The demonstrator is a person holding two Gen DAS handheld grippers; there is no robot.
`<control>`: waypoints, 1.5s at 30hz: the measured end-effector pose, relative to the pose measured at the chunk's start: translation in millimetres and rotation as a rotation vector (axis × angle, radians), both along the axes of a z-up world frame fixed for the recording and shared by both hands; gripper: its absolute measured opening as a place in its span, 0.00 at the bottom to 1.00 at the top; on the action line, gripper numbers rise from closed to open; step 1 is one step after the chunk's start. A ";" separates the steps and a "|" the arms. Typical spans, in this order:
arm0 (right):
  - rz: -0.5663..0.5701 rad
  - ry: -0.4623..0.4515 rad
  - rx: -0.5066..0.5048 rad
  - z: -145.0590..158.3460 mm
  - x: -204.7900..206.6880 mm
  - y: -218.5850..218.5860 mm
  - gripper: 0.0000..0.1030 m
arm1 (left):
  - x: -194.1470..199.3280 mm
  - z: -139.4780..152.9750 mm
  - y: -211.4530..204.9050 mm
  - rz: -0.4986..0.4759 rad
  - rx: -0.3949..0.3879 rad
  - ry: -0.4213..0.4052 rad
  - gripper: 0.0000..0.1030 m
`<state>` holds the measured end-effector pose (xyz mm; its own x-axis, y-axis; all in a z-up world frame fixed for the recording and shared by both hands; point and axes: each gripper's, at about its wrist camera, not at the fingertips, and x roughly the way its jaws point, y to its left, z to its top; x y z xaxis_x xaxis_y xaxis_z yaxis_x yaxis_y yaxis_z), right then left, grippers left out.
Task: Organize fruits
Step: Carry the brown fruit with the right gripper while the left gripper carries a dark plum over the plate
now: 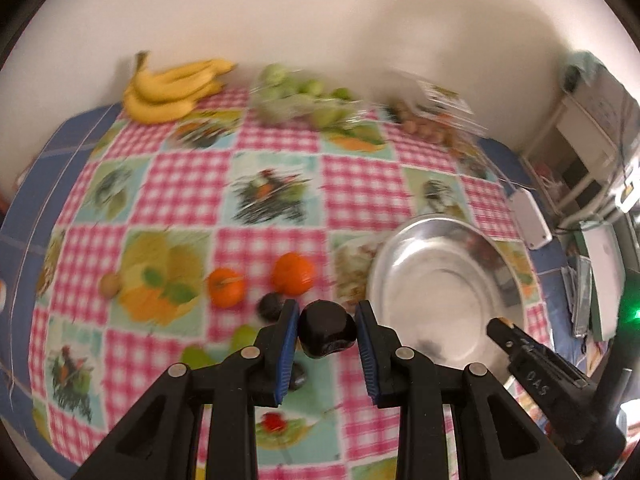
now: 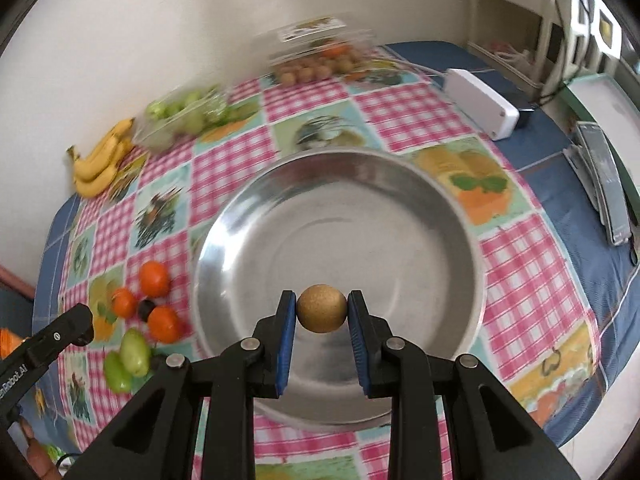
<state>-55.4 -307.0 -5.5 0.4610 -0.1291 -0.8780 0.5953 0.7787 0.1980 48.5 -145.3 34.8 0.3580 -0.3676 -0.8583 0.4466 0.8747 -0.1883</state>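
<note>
My left gripper (image 1: pixel 327 311) is shut on a dark, near-black fruit (image 1: pixel 326 336), held above the checked tablecloth just left of a steel bowl (image 1: pixel 432 280). My right gripper (image 2: pixel 321 299) is shut on a round tan fruit (image 2: pixel 322 309) above the near part of the steel bowl (image 2: pixel 340 236), which holds nothing I can see. On the cloth left of the bowl lie oranges (image 2: pixel 154 278), a dark fruit (image 2: pixel 146 309) and two green fruits (image 2: pixel 135 346). In the left wrist view I see two oranges (image 1: pixel 294 274), a dark fruit (image 1: pixel 271 306) and a small brown fruit (image 1: pixel 110 284).
Bananas (image 1: pixel 172 88) lie by the back wall. Beside them stand a clear tub of green fruit (image 1: pixel 296 100) and a clear box of brown fruit (image 2: pixel 316 62). A white box (image 2: pixel 480 104) with a cable sits at the table's right edge. Flat devices (image 2: pixel 604 184) lie further right.
</note>
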 end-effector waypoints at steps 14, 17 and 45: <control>-0.074 0.006 -0.031 -13.5 -4.7 -41.0 0.27 | -10.3 -26.9 -86.2 -0.156 0.026 -0.022 0.30; -0.083 0.023 -0.046 -20.6 -2.7 -46.6 0.27 | -8.6 -37.8 -92.4 -0.157 0.033 -0.012 0.30; -0.120 0.068 -0.045 -45.0 3.3 -65.0 0.27 | 1.2 -70.5 -119.7 -0.199 0.060 0.012 0.30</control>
<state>-52.2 -371.9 -50.6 0.3793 -0.2193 -0.8989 0.6954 0.7085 0.1206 49.7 -264.9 -35.7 0.2731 -0.3782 -0.8846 0.6098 0.7792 -0.1449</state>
